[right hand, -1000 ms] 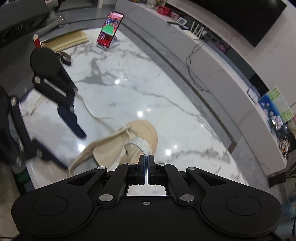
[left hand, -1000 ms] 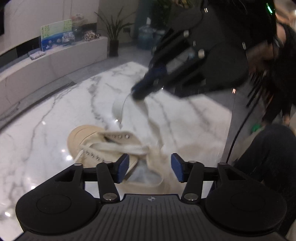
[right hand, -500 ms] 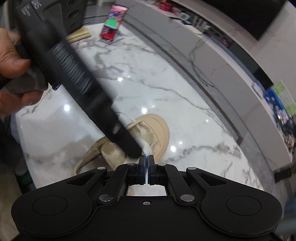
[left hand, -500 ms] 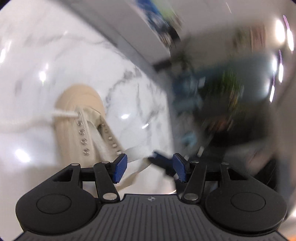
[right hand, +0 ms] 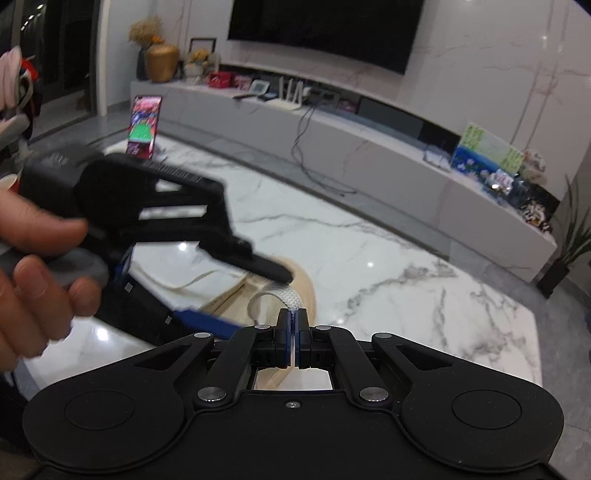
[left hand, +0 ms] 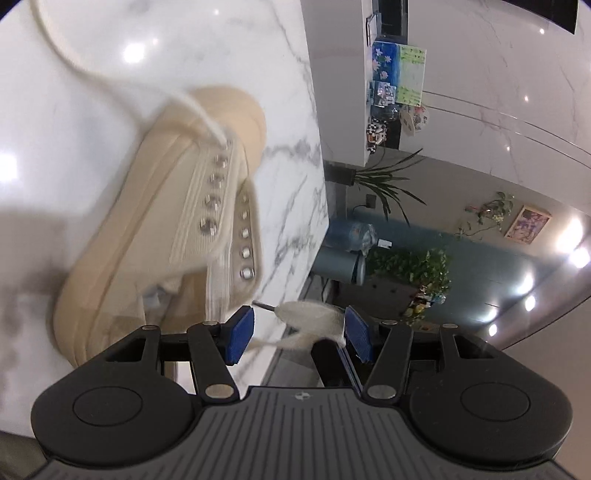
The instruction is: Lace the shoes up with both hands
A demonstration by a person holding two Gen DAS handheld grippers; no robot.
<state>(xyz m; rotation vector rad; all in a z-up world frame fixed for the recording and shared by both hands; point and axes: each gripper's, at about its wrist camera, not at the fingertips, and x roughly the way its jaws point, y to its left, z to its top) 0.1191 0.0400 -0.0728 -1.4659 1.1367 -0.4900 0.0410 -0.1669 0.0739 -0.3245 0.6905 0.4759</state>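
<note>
While the beige shoe [left hand: 155,236] lies on the white marble surface [left hand: 92,92] with nearly all its metal eyelets [left hand: 212,201] bare, the lacing must be judged barely begun. Only the eyelet nearest the toe appears to carry the lace [left hand: 201,114], and from there one strand runs slack away across the marble beyond the toe. The remaining rows on both flaps stand unthreaded, so almost the whole job, and any tying, is left.

Left of the shoe in the right wrist view, the left gripper [right hand: 236,291], held in a hand [right hand: 33,266], reaches over the heel end. Its fingers [left hand: 240,334] stand moderately apart; the free lace end [left hand: 310,314], with its thin tip pointing back towards the shoe, lies between them, resting at one blue pad without being pinched.

Just this side of the shoe's opening, the right gripper [right hand: 293,334] has its fingers fully closed on the flat white lace, which arches up out of the pinch and back down to the shoe.

Beyond the shoe, a phone [right hand: 144,125] stands propped on the surface, well apart. Further back, a long cabinet [right hand: 369,155] runs under a dark screen [right hand: 325,29]. Nothing on the marble blocks the work; the likely hindrance is the two grippers crowding the heel end, and the slack strand.
</note>
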